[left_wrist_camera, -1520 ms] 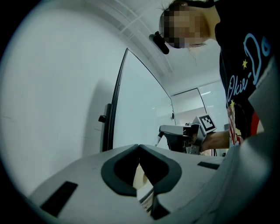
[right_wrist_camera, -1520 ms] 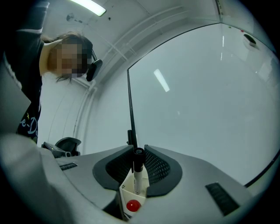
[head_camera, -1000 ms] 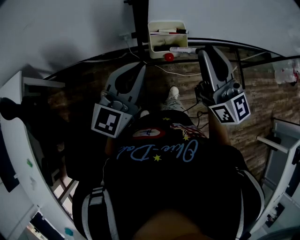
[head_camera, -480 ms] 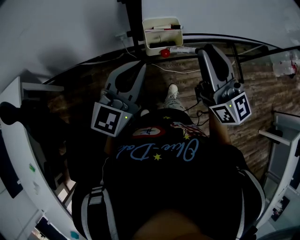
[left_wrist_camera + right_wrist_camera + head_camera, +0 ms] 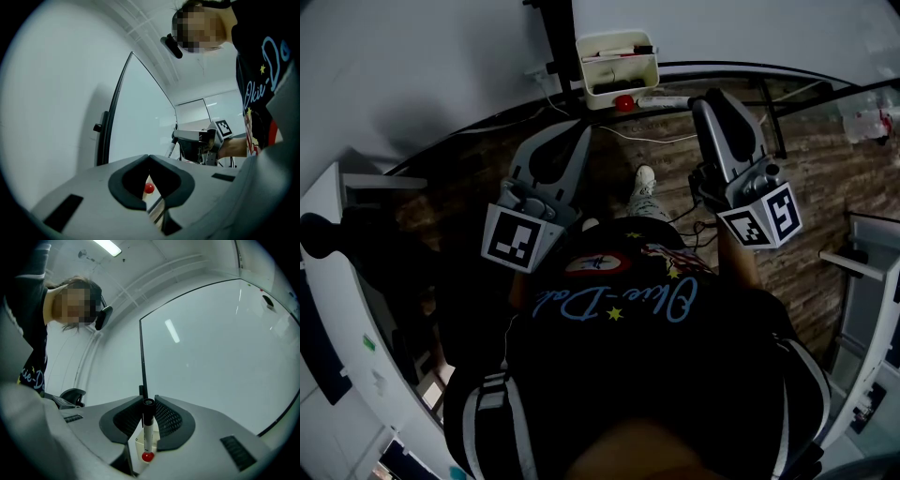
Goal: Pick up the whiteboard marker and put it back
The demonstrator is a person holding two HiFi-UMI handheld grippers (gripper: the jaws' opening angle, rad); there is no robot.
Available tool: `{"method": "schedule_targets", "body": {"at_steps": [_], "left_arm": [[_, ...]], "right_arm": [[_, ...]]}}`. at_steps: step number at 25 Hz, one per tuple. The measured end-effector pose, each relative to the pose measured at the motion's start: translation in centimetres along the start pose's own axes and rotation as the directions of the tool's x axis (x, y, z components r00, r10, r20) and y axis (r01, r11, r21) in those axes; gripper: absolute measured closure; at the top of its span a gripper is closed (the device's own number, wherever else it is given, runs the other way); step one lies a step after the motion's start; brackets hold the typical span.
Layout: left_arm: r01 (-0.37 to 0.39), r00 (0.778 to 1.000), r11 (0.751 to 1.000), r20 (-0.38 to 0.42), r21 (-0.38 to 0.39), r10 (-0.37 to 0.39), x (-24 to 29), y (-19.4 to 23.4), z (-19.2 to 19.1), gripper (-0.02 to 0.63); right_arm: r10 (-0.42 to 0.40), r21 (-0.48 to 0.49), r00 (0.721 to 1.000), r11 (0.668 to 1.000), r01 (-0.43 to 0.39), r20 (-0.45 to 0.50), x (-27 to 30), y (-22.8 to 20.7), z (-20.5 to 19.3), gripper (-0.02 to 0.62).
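Overhead, the head view takes in the whiteboard, the person's dark shirt and two grippers held out toward the board's lower edge. One cream tray hangs at that edge beside a black upright, with pens lying in it that are too small to count. Only the right gripper view shows the right gripper clenched on the one marker, its black cap up between the pads and its white barrel running down toward the tray. Only the left gripper view shows the left gripper with its tips together and nothing in them. Through the gap behind the tips, one red ball shows just below the tray.
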State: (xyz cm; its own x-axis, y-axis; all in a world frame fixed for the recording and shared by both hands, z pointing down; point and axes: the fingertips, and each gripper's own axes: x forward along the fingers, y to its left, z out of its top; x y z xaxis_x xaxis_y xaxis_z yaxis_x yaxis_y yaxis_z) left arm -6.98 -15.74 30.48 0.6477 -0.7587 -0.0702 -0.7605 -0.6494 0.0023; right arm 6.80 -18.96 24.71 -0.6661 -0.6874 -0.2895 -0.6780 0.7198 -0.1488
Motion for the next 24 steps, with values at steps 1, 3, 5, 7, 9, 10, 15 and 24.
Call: {"method": "schedule_targets", "body": {"at_steps": [1,3,5,7,9,10,15,24], "left_arm": [[0.001,1.000,1.000,0.000,0.000,-0.001,0.01,-0.02,-0.03,0.609],[0.003,1.000,1.000,-0.002,-0.002,-0.003,0.02,-0.05,-0.10,0.609],[0.003,1.000,1.000,-0.004,-0.003,-0.003,0.01,-0.03,-0.21,0.609],[0.002,1.000,1.000,-0.006,-0.004,-0.002,-0.04,0.03,-0.27,0.609],[0.000,1.000,1.000,-0.008,-0.006,0.000,-0.11,0.08,-0.29,0.609],[-0.001,1.000,1.000,-0.009,-0.005,0.001,-0.13,0.09,-0.30,0.609],[0.000,1.000,1.000,-0.009,-0.003,0.000,-0.07,0.04,-0.33,0.609],[0.002,1.000,1.000,-0.003,-0.002,-0.002,0.04,0.10,-0.10,0.609]], "right_arm": [[-0.001,0.001,1.000,1.000,0.001,0.000,-0.03,0.01,-0.02,0.514],[-0.001,0.003,1.000,1.000,0.001,0.002,-0.06,0.05,-0.03,0.514],[-0.001,0.001,1.000,1.000,0.001,0.003,-0.06,0.07,-0.06,0.514],[-0.002,0.001,1.000,1.000,0.002,0.003,-0.06,0.08,-0.06,0.514],[-0.003,0.002,1.000,1.000,0.003,0.003,-0.08,0.13,-0.05,0.514],[-0.003,0.003,1.000,1.000,0.003,0.003,-0.09,0.15,-0.05,0.514],[-0.003,0.006,1.000,1.000,0.003,0.004,-0.12,0.13,-0.06,0.514],[-0.004,0.003,1.000,1.000,0.004,0.005,-0.04,0.16,0.18,0.514]]}}
